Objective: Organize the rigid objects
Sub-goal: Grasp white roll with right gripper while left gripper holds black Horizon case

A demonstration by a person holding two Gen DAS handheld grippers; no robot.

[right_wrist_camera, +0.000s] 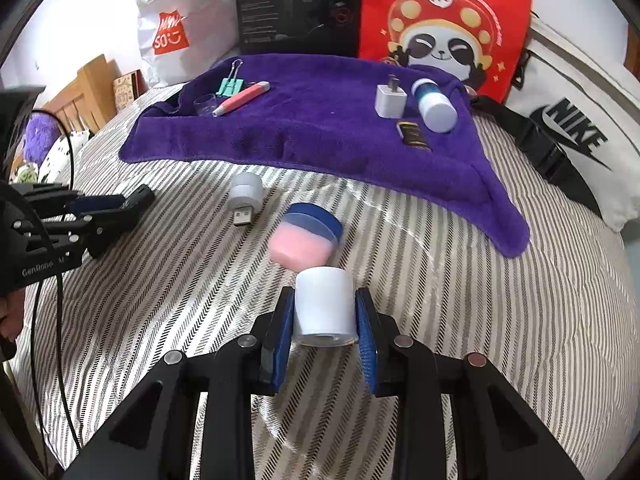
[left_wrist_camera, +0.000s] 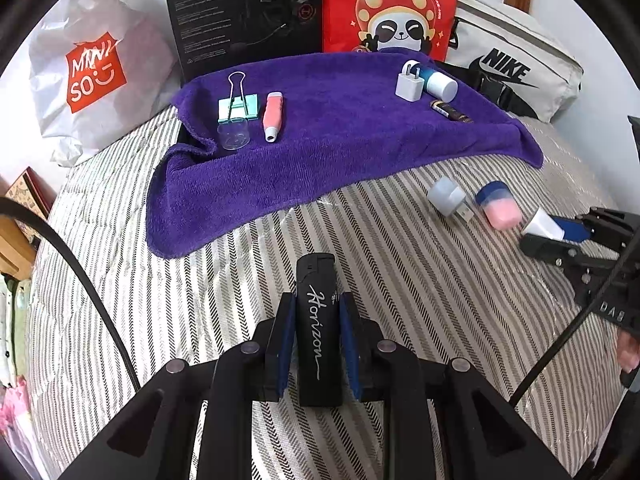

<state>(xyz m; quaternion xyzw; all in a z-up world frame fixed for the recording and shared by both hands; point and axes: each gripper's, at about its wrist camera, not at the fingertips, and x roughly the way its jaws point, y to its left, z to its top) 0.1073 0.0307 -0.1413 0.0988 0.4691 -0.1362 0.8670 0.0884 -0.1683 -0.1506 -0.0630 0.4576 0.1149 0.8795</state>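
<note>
Since the purple towel (left_wrist_camera: 340,128) already carries two small clusters, a binder clip (left_wrist_camera: 237,105), a clear cap (left_wrist_camera: 233,133) and a pink pen-like tube (left_wrist_camera: 273,117) to one side, a white charger plug (left_wrist_camera: 409,85), a blue-and-white bottle (left_wrist_camera: 439,83) and a dark battery (left_wrist_camera: 451,112) to the other, we judge it the sorting place, and both tongs carry pieces meant for it. Our left gripper (left_wrist_camera: 316,312) is clamped on a black lighter (left_wrist_camera: 318,320), held lengthwise between the blue pads so its printed face looks up; our right gripper (right_wrist_camera: 325,308) is pinched on a white cylinder (right_wrist_camera: 325,306), gripped across its round sides. Both held pieces sit above the striped bedcover (left_wrist_camera: 200,300), short of the towel. On the cover between them lie a USB night light (right_wrist_camera: 245,196) and a blue-lidded pink jar (right_wrist_camera: 306,240), apparently waiting their turn. The jar is blurred, so we cannot read its label. The cylinder's far end is hidden from us, and we cannot tell whether it is a cap or a full container. The lighter's base disappears between the jaws.
</note>
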